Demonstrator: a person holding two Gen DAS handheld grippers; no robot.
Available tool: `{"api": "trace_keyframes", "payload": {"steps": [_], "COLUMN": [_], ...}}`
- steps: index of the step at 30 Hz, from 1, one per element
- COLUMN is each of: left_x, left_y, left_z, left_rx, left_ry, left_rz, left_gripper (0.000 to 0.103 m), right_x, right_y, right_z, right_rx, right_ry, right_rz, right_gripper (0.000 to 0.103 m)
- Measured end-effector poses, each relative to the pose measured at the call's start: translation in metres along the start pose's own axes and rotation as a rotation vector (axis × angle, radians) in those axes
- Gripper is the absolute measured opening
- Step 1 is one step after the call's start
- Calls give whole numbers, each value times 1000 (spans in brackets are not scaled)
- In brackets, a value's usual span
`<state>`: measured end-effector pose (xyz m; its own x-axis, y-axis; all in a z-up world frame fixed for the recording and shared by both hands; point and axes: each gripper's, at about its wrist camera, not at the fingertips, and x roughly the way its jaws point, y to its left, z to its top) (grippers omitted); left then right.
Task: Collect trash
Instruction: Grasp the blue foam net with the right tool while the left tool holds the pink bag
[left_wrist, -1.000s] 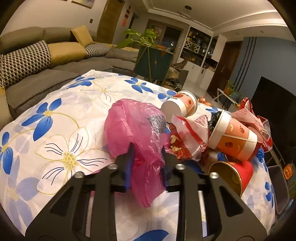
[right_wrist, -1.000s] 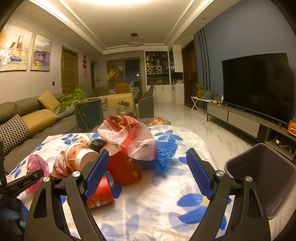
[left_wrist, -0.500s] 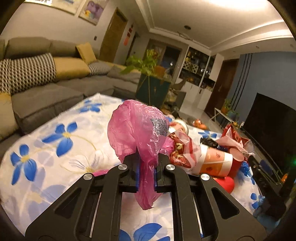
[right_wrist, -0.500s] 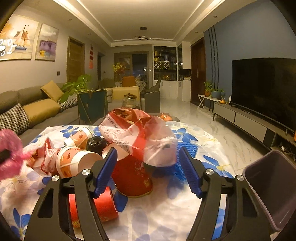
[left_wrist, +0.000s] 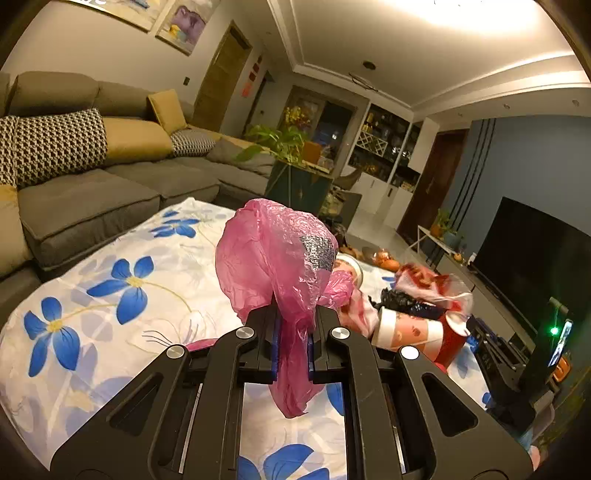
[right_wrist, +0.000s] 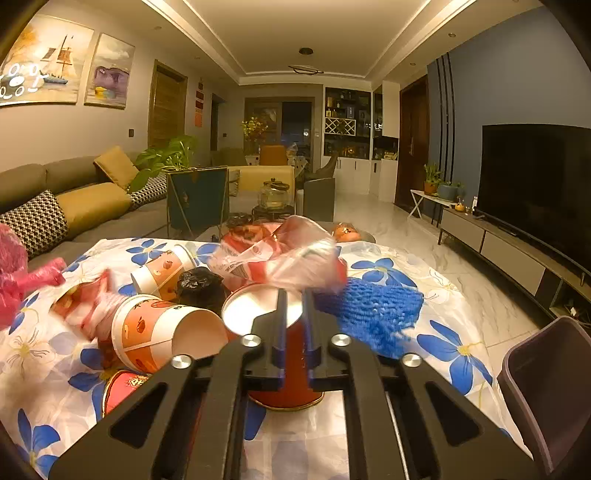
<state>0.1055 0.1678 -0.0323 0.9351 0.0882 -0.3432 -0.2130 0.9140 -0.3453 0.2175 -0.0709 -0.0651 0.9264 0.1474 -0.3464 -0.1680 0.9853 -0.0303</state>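
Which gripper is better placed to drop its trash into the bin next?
Right. The right gripper, shut on the clear plastic bag, has the bin beside it. The left gripper holds the pink bag across the table.

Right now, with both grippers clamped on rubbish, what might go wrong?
The pink bag is held by a thin pinched fold and hangs loose, so it might slip out. The right gripper has closed on the clear bag lying over the red cup; lifting it may roll the cups off the table, away from the bin.
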Motion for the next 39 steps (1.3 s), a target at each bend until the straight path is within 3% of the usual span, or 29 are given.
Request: {"api": "trace_keyframes", "payload": {"steps": [3, 13, 18, 20, 21, 27, 29, 33, 37, 39], "left_x": [-6, -19, -29, -31, -31, -20, -18, -13, -8, -6], "left_y": [-1, -3, -1, -1, -1, -2, -2, -5, -6, -6], "left_z": [1, 4, 8, 9, 9, 2, 1, -1, -2, -2], "left_rx": [-1, -7, -15, -14, -11, -18, -18, -14, -8, -4], "left_ry": [-16, -46, -71, -78, -78, -37, -33, -29, -22, -23], "left_rz": [-1, -20, -28, -28, -25, -33, -36, -35, -34, -30], "left_gripper": [9, 9, 9, 9, 9, 9, 9, 9, 9, 9], "right_x": [-3, -25, -24, -25, -25, -7, 4, 26, 48, 52], "right_y": [-4, -20, -35, -39, -40, -48, -58, -70, -77, -83], "right_z": [-1, 3, -2, -5, -6, -10, -9, -5, -9, -12], "right_rx": [17, 59, 94, 105, 114, 115, 136, 186, 220, 248], "right_ry": [-1, -41, -16, -16, -17, 21, 45, 97, 180, 206], "right_rz": [11, 10, -24, -34, -34, -73, -73, -83, -75, -59], "right_gripper": [1, 1, 1, 32, 39, 56, 67, 75, 75, 69]}}
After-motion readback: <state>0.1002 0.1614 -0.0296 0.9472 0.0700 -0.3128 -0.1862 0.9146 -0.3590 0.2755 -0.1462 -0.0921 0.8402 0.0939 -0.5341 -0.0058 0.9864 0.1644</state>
